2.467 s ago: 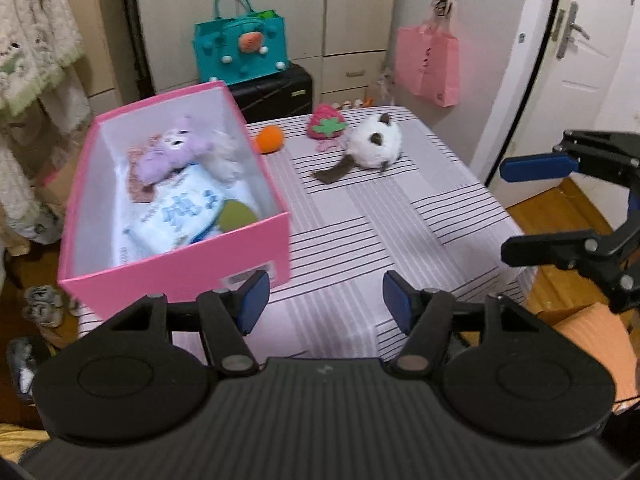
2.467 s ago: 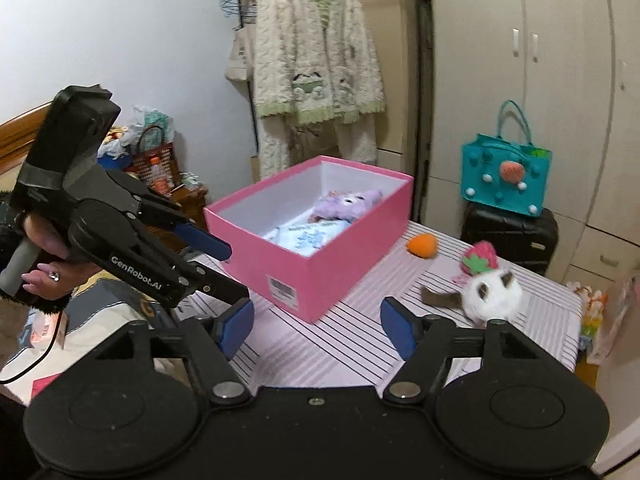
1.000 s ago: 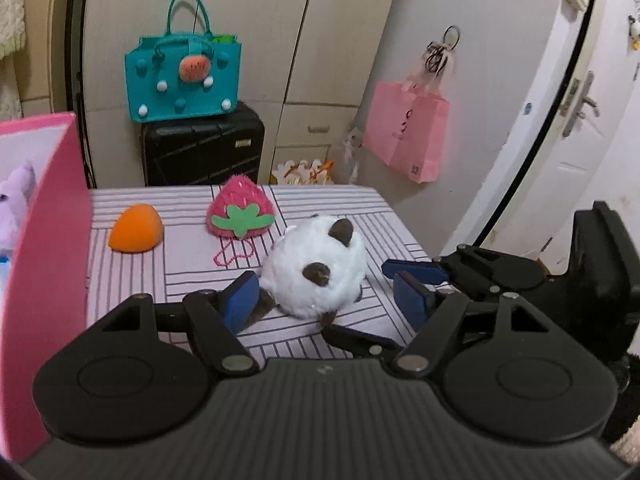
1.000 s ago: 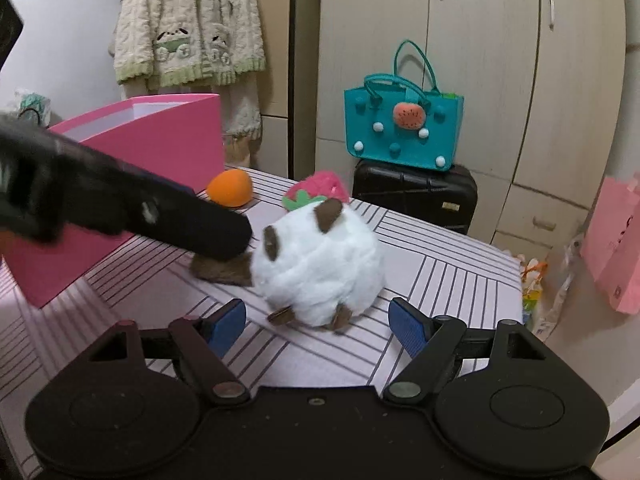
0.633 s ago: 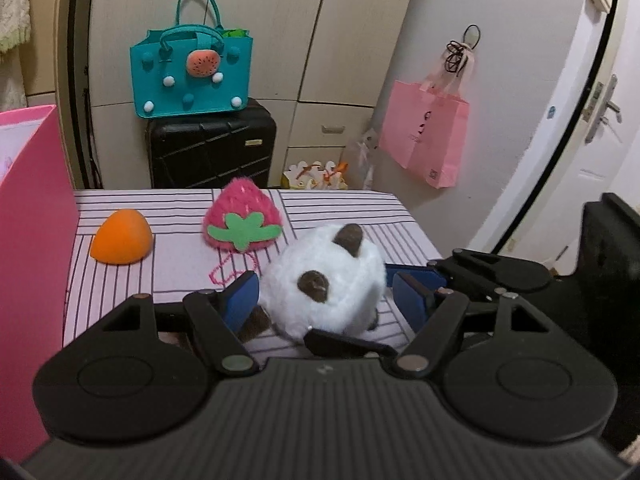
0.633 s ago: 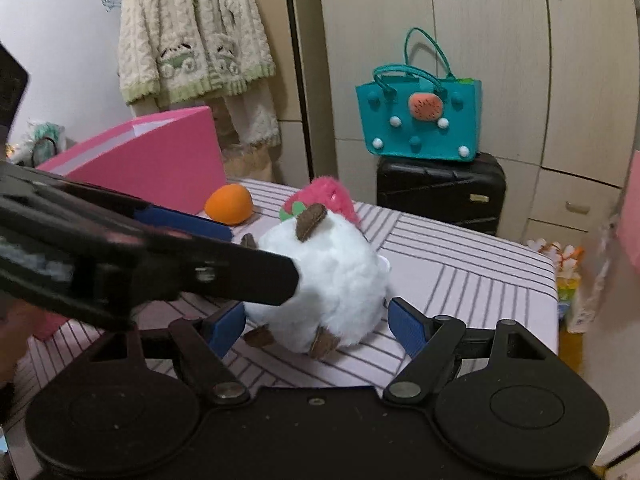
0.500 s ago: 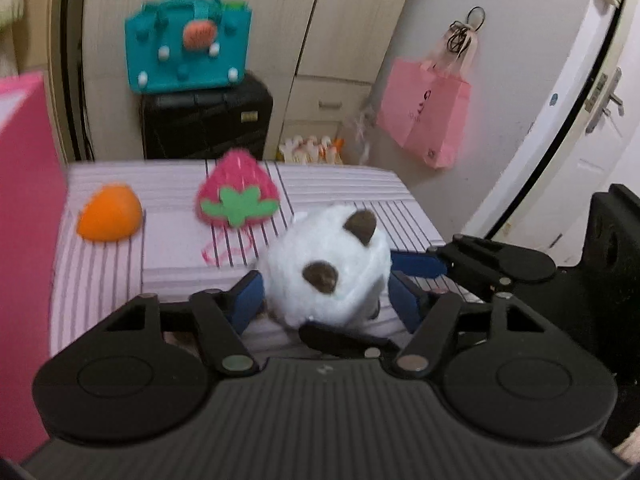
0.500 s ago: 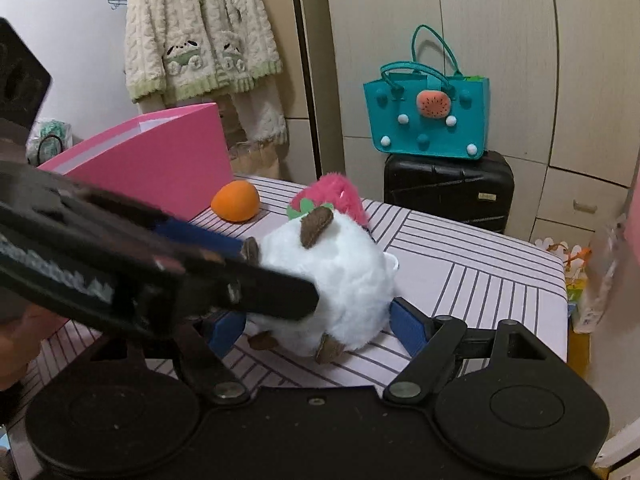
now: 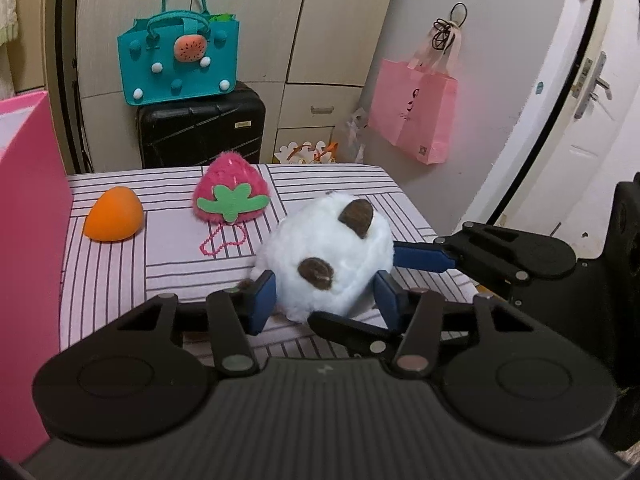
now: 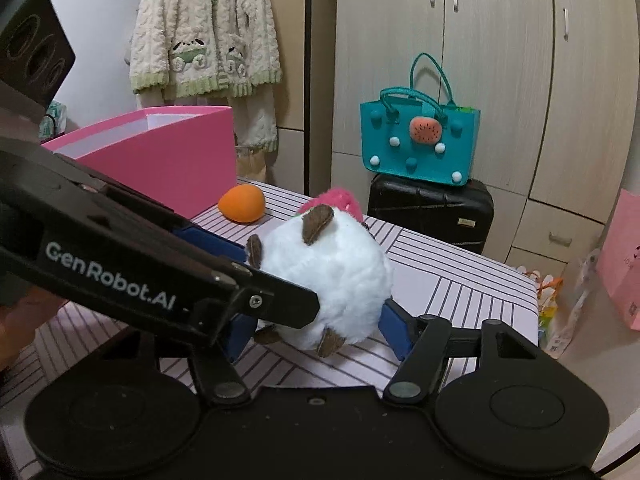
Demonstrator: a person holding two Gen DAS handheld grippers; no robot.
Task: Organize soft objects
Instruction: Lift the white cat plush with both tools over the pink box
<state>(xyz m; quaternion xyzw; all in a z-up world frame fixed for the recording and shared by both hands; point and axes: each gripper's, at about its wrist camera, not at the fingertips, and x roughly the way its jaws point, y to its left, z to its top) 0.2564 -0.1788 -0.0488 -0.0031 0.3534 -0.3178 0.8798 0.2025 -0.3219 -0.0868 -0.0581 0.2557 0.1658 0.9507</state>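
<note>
A round white plush with brown ears (image 9: pixel 332 248) sits on the striped table (image 9: pixel 160 256). My left gripper (image 9: pixel 324 300) has it between its blue pads, which touch the fur on both sides as the jaws close. From the right, my right gripper (image 10: pixel 316 332) straddles the same plush (image 10: pixel 332 272), its jaws closing too; one pad meets the fur, and the other is partly hidden behind the left gripper's finger. A pink strawberry plush (image 9: pixel 230 196) and an orange soft piece (image 9: pixel 114 220) lie behind. The pink box (image 9: pixel 28 220) stands at the left.
Past the table's far edge a teal bag (image 9: pixel 180 64) sits on a black suitcase (image 9: pixel 200 136). A pink bag (image 9: pixel 412 112) hangs on the wall beside a white door. A knitted cardigan (image 10: pixel 204 40) hangs behind the box. The table edge drops off right of the plush.
Both grippers' jaws have narrowed from wide apart to touching the white plush. The left gripper has come in closer around it.
</note>
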